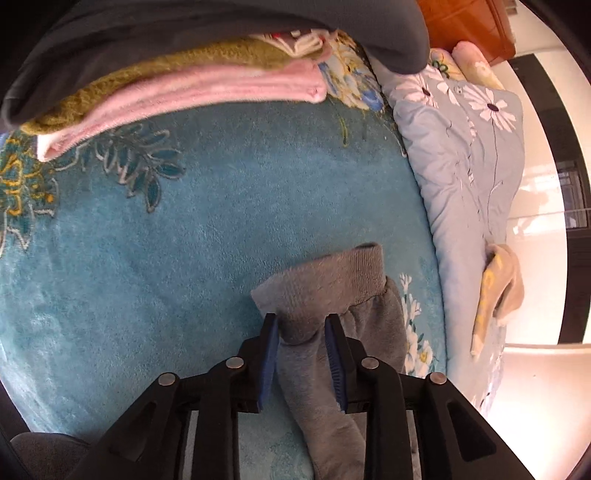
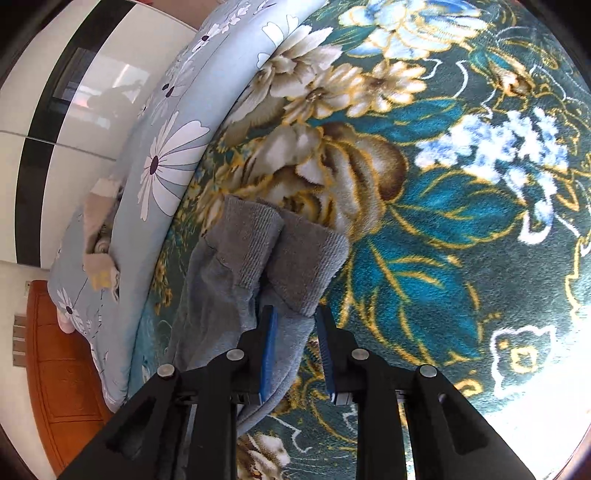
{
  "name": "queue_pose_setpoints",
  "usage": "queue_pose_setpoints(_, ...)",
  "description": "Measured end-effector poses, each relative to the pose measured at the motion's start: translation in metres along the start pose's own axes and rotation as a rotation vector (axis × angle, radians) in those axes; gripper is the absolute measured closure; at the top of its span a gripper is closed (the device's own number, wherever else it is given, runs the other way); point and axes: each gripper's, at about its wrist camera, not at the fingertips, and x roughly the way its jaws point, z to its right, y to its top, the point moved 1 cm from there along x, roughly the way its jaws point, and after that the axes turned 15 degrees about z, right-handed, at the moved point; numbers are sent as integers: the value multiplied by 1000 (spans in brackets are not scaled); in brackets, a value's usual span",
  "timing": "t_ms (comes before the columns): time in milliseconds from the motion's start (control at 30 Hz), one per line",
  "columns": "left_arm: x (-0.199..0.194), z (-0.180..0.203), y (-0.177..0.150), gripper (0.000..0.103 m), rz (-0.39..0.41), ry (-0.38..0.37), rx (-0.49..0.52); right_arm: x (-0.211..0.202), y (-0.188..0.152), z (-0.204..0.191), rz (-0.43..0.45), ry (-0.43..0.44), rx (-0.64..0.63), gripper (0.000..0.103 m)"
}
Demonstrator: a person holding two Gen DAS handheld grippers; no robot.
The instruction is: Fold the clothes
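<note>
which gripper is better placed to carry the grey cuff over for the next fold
Left, probably. The left gripper has its fingers on both sides of one grey cuff; the right gripper straddles bunched fabric below two overlapped cuffs.

Soft cloth all round, hard plastic in the hand.
Between the left gripper (image 1: 301,325) fingers sits a grey fleece garment (image 1: 325,295), matt, with a ribbed knit cuff (image 2: 255,243); beneath lies a plush teal blanket (image 1: 184,240), fuzzy-napped. The fingers are matt black plastic with blue ridged pads (image 1: 271,354) and dull metal rivets. Right of the left gripper, a smooth cotton quilt (image 1: 461,166); beyond it, glossy wood (image 1: 465,26).
</note>
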Motion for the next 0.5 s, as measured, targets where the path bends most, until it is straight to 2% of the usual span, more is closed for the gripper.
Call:
queue_pose_setpoints(100, -19, 26, -15, 62, 29, -67, 98, -10, 6, -8, 22, 2, -57, 79)
queue_pose_setpoints(167, -22, 53, -40, 60, -8, -115, 227, -16, 9, -14, 36, 3, -94, 80)
queue_pose_setpoints(233, -19, 78, -77, 60, -73, -144, 383, -6, 4, -24, 16, 18, -105, 79)
queue_pose_setpoints(400, -11, 112, -179, 58, -212, -134, 750, 26, -13, -27, -25, 17, -12, 79)
queue_pose_setpoints(500, -8, 117, -228, 56, -285, -69, 914, 29, -17, -31, -27, 32, -10, 79)
